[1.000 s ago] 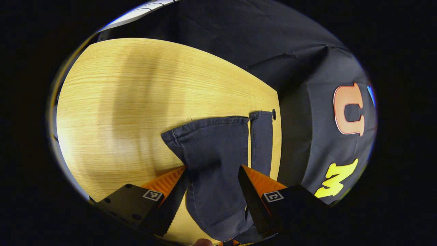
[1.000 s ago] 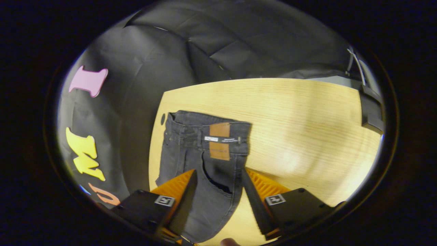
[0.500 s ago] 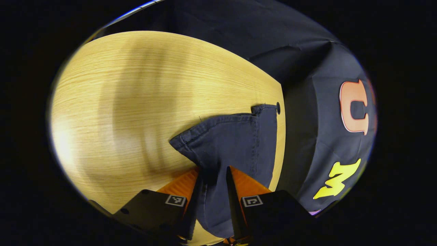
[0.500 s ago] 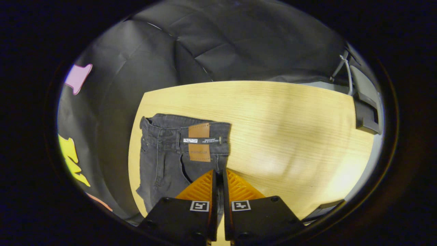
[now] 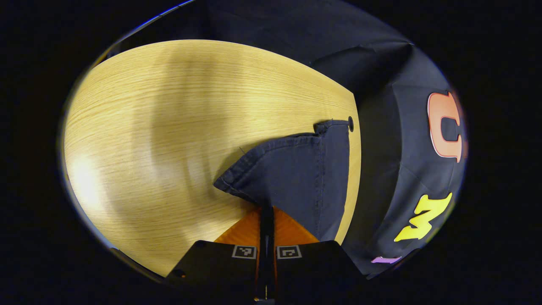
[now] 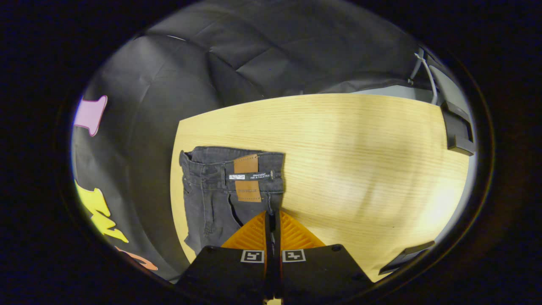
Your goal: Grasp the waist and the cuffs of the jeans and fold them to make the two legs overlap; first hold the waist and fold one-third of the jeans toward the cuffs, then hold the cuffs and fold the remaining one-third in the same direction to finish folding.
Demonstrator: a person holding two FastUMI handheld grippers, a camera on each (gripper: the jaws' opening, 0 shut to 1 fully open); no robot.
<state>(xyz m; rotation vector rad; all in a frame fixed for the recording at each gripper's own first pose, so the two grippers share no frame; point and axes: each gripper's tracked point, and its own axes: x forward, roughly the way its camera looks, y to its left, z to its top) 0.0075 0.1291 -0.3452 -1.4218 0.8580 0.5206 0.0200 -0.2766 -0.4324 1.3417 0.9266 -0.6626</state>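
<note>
left gripper [image 5: 266, 208], seen at the bottom of the left gripper view, has its two fingers pressed together on a pinch of dark denim at the cuffs [image 5: 271, 148] end of the jeans [image 5: 296, 178]; the cloth rises into the closed jaws and the hem fans out beyond them. right gripper [image 6: 272, 216], at the bottom of the right gripper view, is likewise pinched shut on the near edge of the fabric just below the waist [image 6: 235, 163], close to the tan leather patch [image 6: 247, 178]. the jeans lie on the pale wooden table [image 6: 360, 169], at the side nearest the black cloth wall [image 6: 254, 55], with one edge running close along the table's border. a small dark hole [image 5: 350, 123] in the tabletop sits just beyond the far cuff corner.

step in hand, as judged: both ends are gripped for the lengthwise fold that lays one leg over the other. to do it well, lift both ends together and level, carry them across in parallel so the seam stays straight, and set the upper leg down edge to edge on the lower one. uneven lift would likely skew the cuffs against the waist, and a shallow pinch could slip from the heavy denim.

no container is part of this scene; nothing is held in anything.
</note>
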